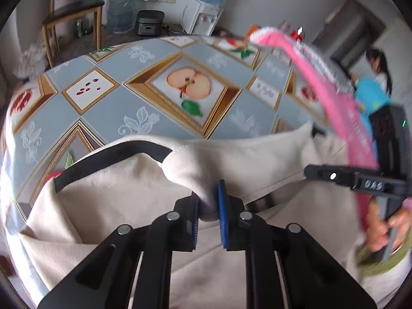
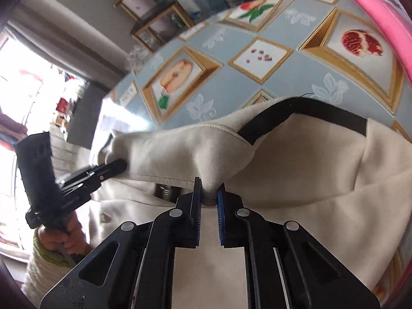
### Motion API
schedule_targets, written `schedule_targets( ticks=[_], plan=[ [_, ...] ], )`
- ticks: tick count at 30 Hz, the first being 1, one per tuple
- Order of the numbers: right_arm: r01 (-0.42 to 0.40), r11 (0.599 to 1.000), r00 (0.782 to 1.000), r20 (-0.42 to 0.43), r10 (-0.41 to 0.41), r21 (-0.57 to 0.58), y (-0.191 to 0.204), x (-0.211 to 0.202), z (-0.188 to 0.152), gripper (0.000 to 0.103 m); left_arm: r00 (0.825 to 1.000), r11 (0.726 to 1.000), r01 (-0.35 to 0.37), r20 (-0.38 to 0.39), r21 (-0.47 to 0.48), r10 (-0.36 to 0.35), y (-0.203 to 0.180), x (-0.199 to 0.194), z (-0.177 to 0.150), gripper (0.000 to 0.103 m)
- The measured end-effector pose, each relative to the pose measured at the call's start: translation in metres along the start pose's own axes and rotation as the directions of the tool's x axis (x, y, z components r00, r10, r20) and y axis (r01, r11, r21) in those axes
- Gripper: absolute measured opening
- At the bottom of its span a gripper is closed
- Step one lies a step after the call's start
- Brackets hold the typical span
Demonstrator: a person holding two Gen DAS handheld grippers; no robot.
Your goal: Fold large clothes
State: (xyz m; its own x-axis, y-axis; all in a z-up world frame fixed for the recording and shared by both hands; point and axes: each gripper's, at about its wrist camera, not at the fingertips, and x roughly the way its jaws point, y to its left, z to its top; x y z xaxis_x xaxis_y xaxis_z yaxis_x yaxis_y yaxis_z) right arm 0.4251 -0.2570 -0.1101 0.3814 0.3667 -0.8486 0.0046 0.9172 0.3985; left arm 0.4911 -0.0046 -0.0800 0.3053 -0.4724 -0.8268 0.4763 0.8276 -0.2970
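Observation:
A large cream garment (image 1: 123,195) with a black band (image 1: 108,159) along its edge lies bunched on the fruit-patterned tablecloth (image 1: 144,95). My left gripper (image 1: 208,206) is shut on a raised pinch of its cloth between blue pads. In the right wrist view the same cream garment (image 2: 322,170) shows its black band (image 2: 296,116), and my right gripper (image 2: 209,197) is shut on another bunched fold. Each view also catches the other gripper at the garment's far end: the right gripper (image 1: 312,172) at the picture's right, the left gripper (image 2: 121,166) at the picture's left.
A pink cloth (image 1: 342,108) hangs at the right edge of the table; it shows as a pink cloth (image 2: 381,13) at top right. Behind the table stand a wooden chair (image 1: 74,18), a rice cooker (image 1: 149,23) and a water dispenser (image 1: 206,18). A person (image 1: 378,82) stands at far right.

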Motion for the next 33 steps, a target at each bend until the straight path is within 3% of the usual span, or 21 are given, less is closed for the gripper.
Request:
schedule_targets(
  ticks=[2, 6, 9, 10, 12, 14, 15, 16, 18, 21, 26, 28, 33],
  plan=[
    [0.034, 0.998, 0.999, -0.033, -0.036, -0.051, -0.003, 0.009, -0.002, 0.011, 1.0, 1.0, -0.006, -0.021, 0.015, 0.006, 0.001, 0.006, -0.006, 0.013],
    [0.0, 0.998, 1.0, -0.023, -0.001, -0.063, -0.011, 0.007, -0.008, 0.011, 1.0, 1.0, 0.013, -0.007, 0.011, -0.013, 0.009, 0.004, -0.014, 0.013],
    [0.017, 0.998, 1.0, -0.01, -0.018, -0.054, -0.015, -0.004, -0.015, 0.024, 1.0, 1.0, 0.017, -0.016, 0.005, -0.017, 0.01, 0.003, -0.014, 0.013],
    [0.044, 0.997, 0.999, 0.011, -0.044, -0.057, -0.014, -0.013, -0.018, 0.031, 1.0, 1.0, 0.018, -0.017, 0.008, -0.018, 0.01, 0.002, -0.015, 0.013],
    [0.13, 0.99, 0.988, 0.094, -0.125, -0.053, -0.016, -0.041, -0.028, 0.035, 1.0, 1.0, 0.016, -0.012, 0.02, -0.016, 0.009, 0.001, -0.017, 0.013],
    [0.201, 0.979, 0.959, 0.207, -0.193, -0.02, -0.014, -0.07, -0.036, 0.036, 1.0, 1.0, 0.017, -0.006, 0.017, -0.017, 0.006, 0.004, -0.016, 0.013],
    [0.205, 0.979, 0.947, 0.256, -0.193, -0.018, -0.01, -0.08, -0.037, 0.036, 1.0, 1.0, 0.016, -0.002, 0.016, -0.016, 0.007, 0.004, -0.016, 0.013],
    [0.193, 0.981, 0.943, 0.283, -0.176, -0.031, -0.006, -0.086, -0.038, 0.028, 1.0, 1.0, 0.014, 0.001, 0.016, -0.014, 0.006, 0.004, -0.016, 0.013],
    [0.156, 0.983, 0.944, 0.307, -0.119, -0.099, 0.015, -0.082, -0.035, 0.02, 1.0, 1.0, 0.01, 0.005, 0.013, -0.01, 0.005, 0.004, -0.016, 0.013],
    [0.076, 0.974, 0.972, 0.232, -0.025, -0.214, 0.047, -0.05, -0.029, 0.012, 1.0, 1.0, 0.013, 0.012, -0.011, -0.013, 0.007, 0.003, -0.018, 0.014],
    [0.106, 0.965, 0.992, 0.093, -0.085, -0.242, 0.059, 0.021, -0.021, 0.009, 1.0, 1.0, 0.002, 0.026, -0.022, -0.002, 0.012, -0.004, -0.024, 0.022],
    [0.058, 0.976, 0.996, 0.077, -0.043, -0.212, 0.053, 0.028, -0.022, 0.009, 1.0, 1.0, -0.015, 0.027, -0.022, 0.016, 0.016, -0.014, -0.03, 0.028],
    [0.008, 0.983, 0.999, 0.049, 0.001, -0.186, 0.043, 0.025, -0.019, 0.009, 0.996, 0.997, -0.032, 0.084, -0.064, 0.038, 0.038, -0.048, -0.044, 0.029]
  ],
)
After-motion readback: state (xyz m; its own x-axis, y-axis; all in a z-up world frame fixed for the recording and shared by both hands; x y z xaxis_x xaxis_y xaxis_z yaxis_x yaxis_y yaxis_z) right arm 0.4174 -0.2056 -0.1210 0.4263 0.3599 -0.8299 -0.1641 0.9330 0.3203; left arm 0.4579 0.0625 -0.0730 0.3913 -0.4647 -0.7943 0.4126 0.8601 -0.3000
